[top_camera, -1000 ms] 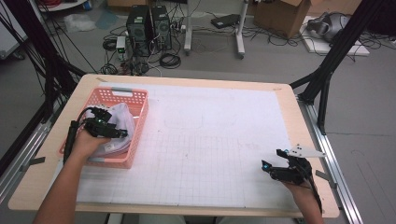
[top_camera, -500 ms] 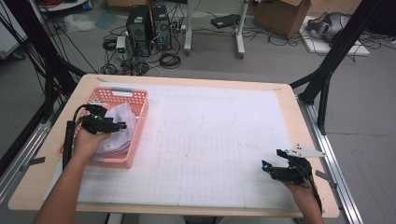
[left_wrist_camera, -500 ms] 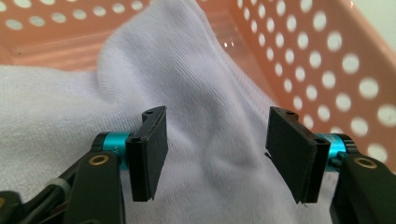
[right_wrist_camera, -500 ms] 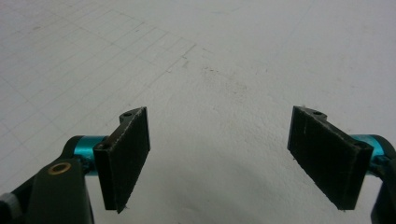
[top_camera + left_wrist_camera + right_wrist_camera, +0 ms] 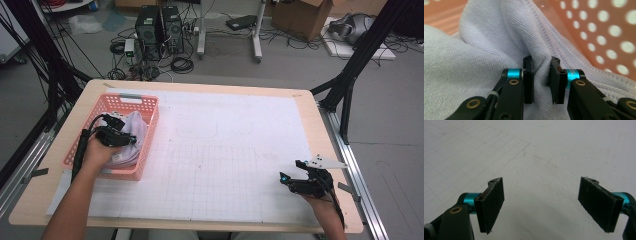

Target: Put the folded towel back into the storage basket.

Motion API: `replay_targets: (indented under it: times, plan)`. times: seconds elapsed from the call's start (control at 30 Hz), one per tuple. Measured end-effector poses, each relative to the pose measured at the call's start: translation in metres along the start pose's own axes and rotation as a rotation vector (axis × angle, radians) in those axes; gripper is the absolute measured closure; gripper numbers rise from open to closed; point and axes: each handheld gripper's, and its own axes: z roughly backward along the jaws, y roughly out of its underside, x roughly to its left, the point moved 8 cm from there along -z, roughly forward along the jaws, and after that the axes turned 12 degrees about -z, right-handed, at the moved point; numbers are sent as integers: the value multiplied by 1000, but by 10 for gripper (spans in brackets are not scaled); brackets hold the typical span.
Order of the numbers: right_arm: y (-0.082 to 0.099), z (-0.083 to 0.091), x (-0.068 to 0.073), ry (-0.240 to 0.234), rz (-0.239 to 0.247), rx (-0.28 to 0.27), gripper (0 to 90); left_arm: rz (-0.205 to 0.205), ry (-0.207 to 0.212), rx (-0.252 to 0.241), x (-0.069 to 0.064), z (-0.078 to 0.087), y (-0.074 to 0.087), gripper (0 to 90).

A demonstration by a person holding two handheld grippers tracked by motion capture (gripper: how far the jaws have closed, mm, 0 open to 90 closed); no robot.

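At about nine o'clock on the counter [image 5: 220, 90], the pink basket [image 5: 131, 104] holds a pale lavender towel [image 5: 134, 131]. The left tool [image 5: 118, 134] reaches into it; its jaws have just been closing and now pinch a raised fold of the towel [image 5: 474, 62] between the pads. At about four o'clock, the right tool [image 5: 292, 176] rests over the white grid mat [image 5: 225, 165], jaws spread wide with nothing between them.
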Motion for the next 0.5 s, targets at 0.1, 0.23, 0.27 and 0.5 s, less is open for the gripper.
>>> replay_targets:
  times: [0.1,0.23,0.27,0.5]
  plan:
    - [0,0,-1,0,0,-1,200,-74,58,-25,-6,2,0,774]
    - [0,0,0,-1,2,3,200,35,89,-41,-1,5,-1,603]
    - [0,0,0,-2,2,3,200,75,75,-54,2,8,-3,491]
    - [0,0,-1,1,0,3,200,251,-100,-150,35,28,0,378]
